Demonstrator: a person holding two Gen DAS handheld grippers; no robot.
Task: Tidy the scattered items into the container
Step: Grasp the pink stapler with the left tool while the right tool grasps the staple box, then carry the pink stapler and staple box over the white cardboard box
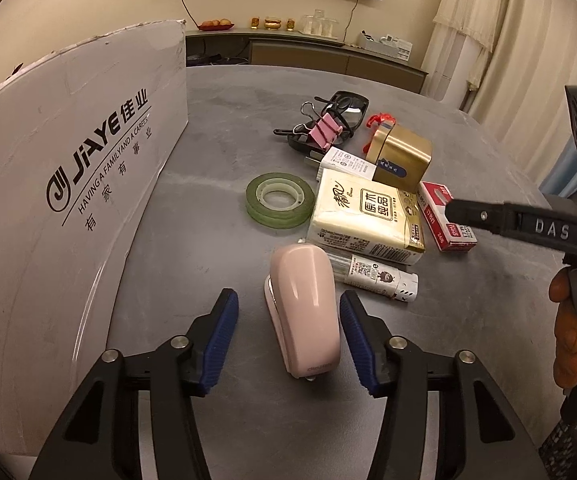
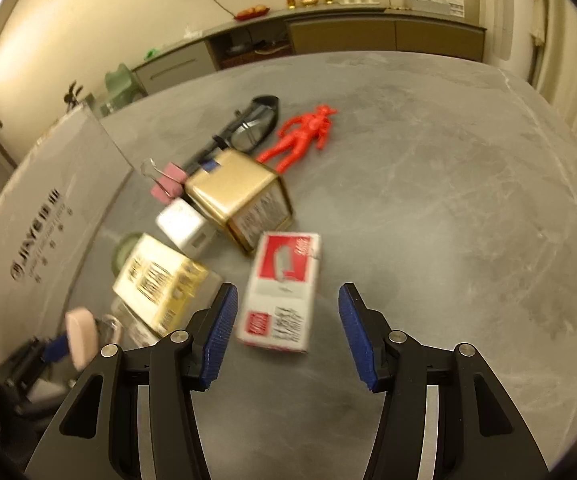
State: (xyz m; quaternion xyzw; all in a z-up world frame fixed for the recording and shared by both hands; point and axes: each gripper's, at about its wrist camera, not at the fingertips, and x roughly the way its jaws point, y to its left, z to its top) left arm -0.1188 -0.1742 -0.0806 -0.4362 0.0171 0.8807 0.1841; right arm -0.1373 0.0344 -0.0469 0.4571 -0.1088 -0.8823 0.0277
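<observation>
1. My left gripper (image 1: pixel 288 340) has its jaws apart, one on each side of the pink stapler (image 1: pixel 306 312). The blue pads are just beside the stapler; I cannot tell if they touch it.
2. The pink stapler lies on the grey bench (image 1: pixel 216 272), its long side pointing away from me.
3. The container is the white cardboard box (image 1: pixel 68 200) with black "JIAYE" print. It stands on the bench at my left, well apart from the stapler.
4. Beyond the stapler lies a small white tube (image 1: pixel 380 276), and behind it a yellow tissue pack (image 1: pixel 364 216). The tube is just beside the pack, partly under its near edge.
5. A green tape roll (image 1: pixel 280 199) lies flat, left of the tissue pack.
6. A gold tin (image 1: pixel 402 156) rests at the far end of the tissue pack, near a white plug adapter (image 1: pixel 344 162).
7. Farther away are a pink binder clip (image 1: pixel 326 132) and black glasses (image 1: pixel 340 110), close together.
8. My right gripper (image 2: pixel 284 328) also has its jaws apart. Between them, nearer to the left pad, lies the red and white staple box (image 2: pixel 282 292) on the bench. This view is blurred.
9. In the right wrist view a red toy figure (image 2: pixel 302 136) lies on the bench behind the gold tin, beside the glasses.
10. In the left wrist view one finger of the right gripper reaches over the staple box, and a hand (image 1: pixel 572 336) holds its handle at the right edge.
</observation>
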